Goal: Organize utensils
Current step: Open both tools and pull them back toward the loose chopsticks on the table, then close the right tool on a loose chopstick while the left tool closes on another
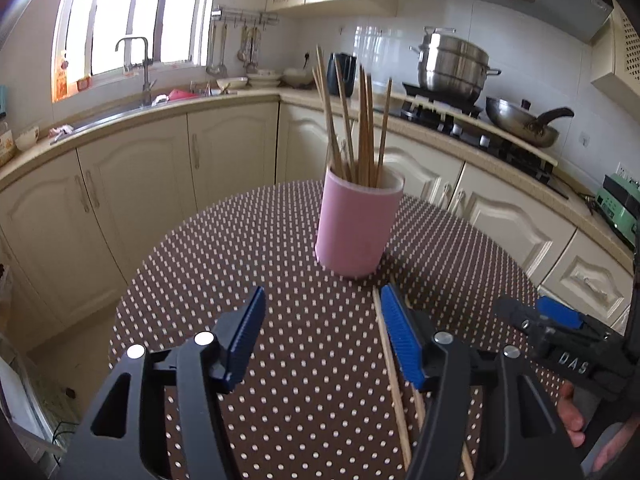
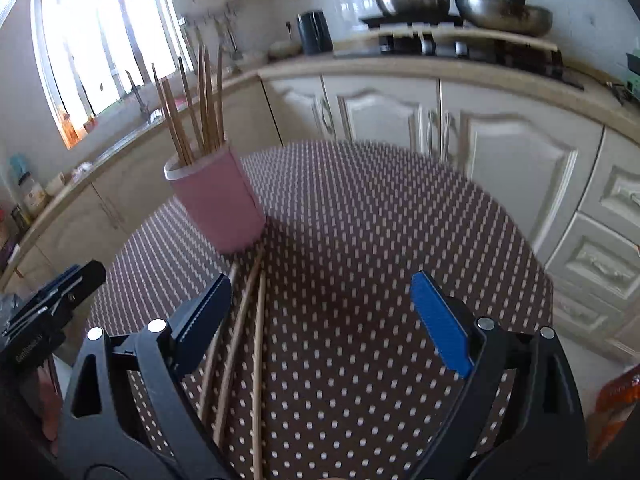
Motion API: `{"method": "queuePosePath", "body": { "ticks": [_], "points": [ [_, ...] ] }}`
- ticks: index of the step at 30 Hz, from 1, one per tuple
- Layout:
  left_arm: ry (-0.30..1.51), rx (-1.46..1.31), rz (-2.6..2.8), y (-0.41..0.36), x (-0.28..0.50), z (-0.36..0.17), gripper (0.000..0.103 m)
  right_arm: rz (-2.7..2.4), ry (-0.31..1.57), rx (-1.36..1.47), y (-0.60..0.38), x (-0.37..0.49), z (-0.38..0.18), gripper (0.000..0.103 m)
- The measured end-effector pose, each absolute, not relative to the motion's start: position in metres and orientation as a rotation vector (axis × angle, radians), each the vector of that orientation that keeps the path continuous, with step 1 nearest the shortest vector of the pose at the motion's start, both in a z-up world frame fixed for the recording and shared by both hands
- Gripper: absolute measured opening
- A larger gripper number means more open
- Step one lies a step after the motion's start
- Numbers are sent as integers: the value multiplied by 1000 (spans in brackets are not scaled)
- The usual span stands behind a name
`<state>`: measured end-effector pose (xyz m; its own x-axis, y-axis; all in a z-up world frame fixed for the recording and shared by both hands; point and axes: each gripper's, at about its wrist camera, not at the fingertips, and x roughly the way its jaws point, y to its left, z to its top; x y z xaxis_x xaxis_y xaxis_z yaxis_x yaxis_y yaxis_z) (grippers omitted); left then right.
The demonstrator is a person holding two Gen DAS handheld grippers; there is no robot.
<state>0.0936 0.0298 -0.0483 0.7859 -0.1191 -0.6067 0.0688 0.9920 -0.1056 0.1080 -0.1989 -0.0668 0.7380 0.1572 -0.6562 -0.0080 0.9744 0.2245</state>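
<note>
Lying flat on the bench (image 1: 280,248), just in front of the pink cup (image 1: 356,224): loose chopsticks (image 2: 256,328), wooden, side by side, far tips almost touching the foot of the cup. Showing three of them in the right wrist view, only two in the left wrist view (image 1: 390,360), partly hidden there behind a blue pad.

Standing upright in the cup (image 2: 218,200): a bunch of more chopsticks (image 1: 356,120), fanning out above the white rim (image 2: 192,112).

Hovering over the dotted brown cloth short of the cup: left tongs (image 1: 322,336), jaws standing partly open, gripping nothing, only cloth showing between the pads; the loose chopsticks running under and just past the pad nearer the other tongs. Peeking in at the left edge of the right wrist view too (image 2: 52,300).

Hovering on the far side of the loose chopsticks from the left tongs: right tongs (image 2: 320,320), jaws spread wide, empty as well, with the chopsticks passing beside and under its dark pad. Showing at the right edge of the left wrist view (image 1: 552,320), with fingers (image 1: 572,420) of a hand wrapped around the handle below.

Beyond the cup: cream cabinets, a stove carrying a steel pot (image 1: 452,64) and a wok (image 1: 520,120), a sink with a tap (image 1: 138,68) under a bright window.
</note>
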Motion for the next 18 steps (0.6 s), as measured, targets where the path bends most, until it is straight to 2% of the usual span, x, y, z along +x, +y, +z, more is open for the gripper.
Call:
{"method": "queuePosePath", "body": {
  "ticks": [4, 10, 18],
  "points": [
    [721, -88, -104, 31, 95, -71, 60, 101, 830, 236, -192, 112, -87, 90],
    [824, -104, -92, 37, 100, -103, 60, 90, 854, 156, -177, 115, -105, 90],
    [871, -122, -107, 39, 105, -118, 60, 59, 890, 53, -159, 127, -118, 90]
  ]
}}
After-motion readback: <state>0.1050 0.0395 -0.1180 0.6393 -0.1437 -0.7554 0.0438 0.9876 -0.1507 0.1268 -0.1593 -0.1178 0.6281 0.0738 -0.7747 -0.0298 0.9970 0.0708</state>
